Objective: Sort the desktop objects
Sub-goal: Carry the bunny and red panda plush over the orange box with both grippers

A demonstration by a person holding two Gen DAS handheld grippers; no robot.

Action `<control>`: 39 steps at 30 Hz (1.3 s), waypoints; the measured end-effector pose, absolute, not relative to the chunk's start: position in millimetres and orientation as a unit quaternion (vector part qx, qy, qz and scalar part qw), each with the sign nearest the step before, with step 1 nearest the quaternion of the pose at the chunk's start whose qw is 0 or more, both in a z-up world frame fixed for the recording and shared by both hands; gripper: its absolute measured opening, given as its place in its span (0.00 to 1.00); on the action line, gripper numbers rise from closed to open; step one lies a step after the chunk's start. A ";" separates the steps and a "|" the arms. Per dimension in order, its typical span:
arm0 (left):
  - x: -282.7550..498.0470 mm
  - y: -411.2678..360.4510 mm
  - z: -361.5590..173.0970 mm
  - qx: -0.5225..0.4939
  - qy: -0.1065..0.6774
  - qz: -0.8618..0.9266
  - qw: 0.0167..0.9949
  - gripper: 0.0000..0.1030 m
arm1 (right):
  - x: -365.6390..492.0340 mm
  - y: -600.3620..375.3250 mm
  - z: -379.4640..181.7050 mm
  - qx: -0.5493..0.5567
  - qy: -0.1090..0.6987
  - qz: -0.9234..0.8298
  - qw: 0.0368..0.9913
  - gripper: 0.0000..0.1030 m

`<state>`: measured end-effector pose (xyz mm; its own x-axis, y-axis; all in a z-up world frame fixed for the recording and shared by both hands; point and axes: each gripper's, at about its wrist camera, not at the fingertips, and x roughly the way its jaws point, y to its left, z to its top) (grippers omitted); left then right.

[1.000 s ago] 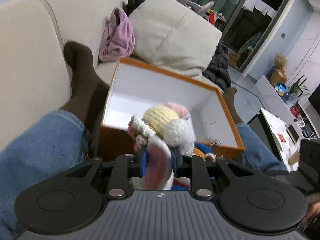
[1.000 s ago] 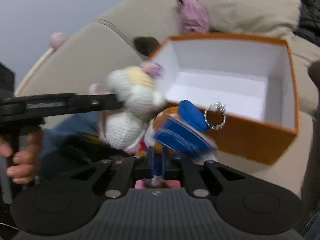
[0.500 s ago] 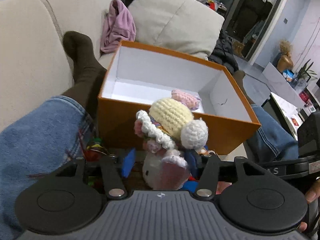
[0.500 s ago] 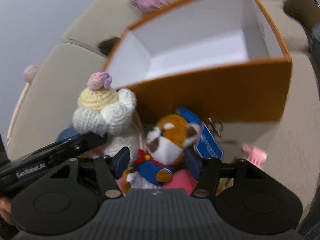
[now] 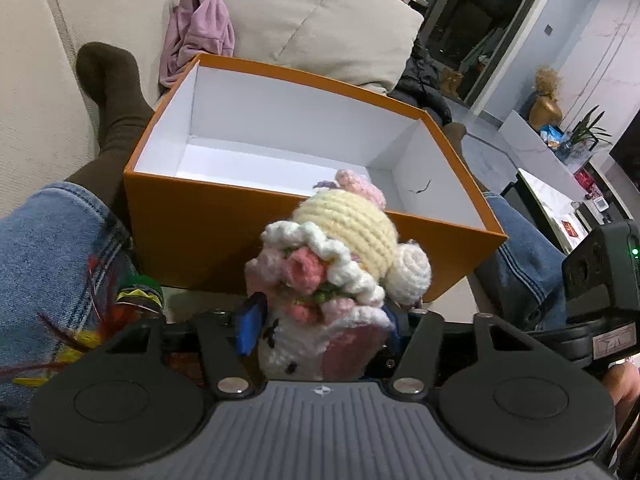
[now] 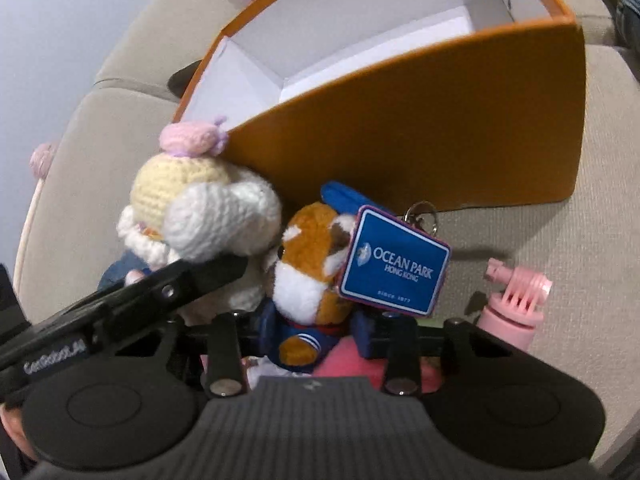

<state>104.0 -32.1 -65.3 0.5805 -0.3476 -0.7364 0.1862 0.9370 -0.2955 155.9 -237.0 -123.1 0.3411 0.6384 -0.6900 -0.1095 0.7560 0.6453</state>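
A crochet doll [image 5: 340,240] with a yellow hat stands on the sofa against the front wall of the orange box [image 5: 200,232]. My left gripper [image 5: 322,322] straddles its white body. The jaws are closing and the pads look just clear of it. Beside the doll [image 6: 200,208] stands an orange-and-white plush [image 6: 312,264] in a blue jacket, with a blue tag [image 6: 394,268] and a key ring [image 6: 420,214]. My right gripper [image 6: 318,332] has its jaws closing around the plush's body, with a small gap on the right. The box [image 6: 400,128] is white inside.
A feathered toy [image 5: 132,300] lies at the left by a jeans leg [image 5: 52,248]. A dark sock [image 5: 112,92] rests beside the box. A pink bottle [image 6: 516,300] lies on the cushion at the right. A pink garment [image 5: 200,36] and a pillow [image 5: 320,20] lie behind.
Both grippers sank with the toys from rim height to the sofa in front of the box. Both let go of their thin grips and opened wide. The right jaws then narrowed again.
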 end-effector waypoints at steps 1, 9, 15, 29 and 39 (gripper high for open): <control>102.0 -31.9 -63.3 -0.093 0.430 -0.152 0.885 0.59 | 154.1 -235.4 -120.2 0.245 0.517 0.246 0.782 0.38; 77.0 -17.9 -31.6 -0.129 0.400 -0.159 0.893 0.53 | 129.7 -237.0 -78.9 0.191 0.478 0.285 0.809 0.36; 72.5 -5.6 12.1 -0.135 0.344 -0.149 0.917 0.53 | 128.5 -227.9 -26.1 0.133 0.403 0.301 0.854 0.36; 134.0 7.8 59.4 -0.108 0.294 -0.100 0.944 0.53 | 182.6 -244.2 45.2 0.098 0.283 0.251 0.920 0.36; 191.4 -27.4 -13.1 -0.048 0.398 -0.126 0.907 0.53 | 228.4 -239.8 -25.6 0.078 0.357 0.212 0.907 0.36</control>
<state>191.4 -27.4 -13.1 0.6508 -0.2676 -0.7106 0.1904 0.9634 -0.1885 228.4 -239.8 -25.6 0.6559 0.4398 -0.6135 -0.3285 0.8980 0.2926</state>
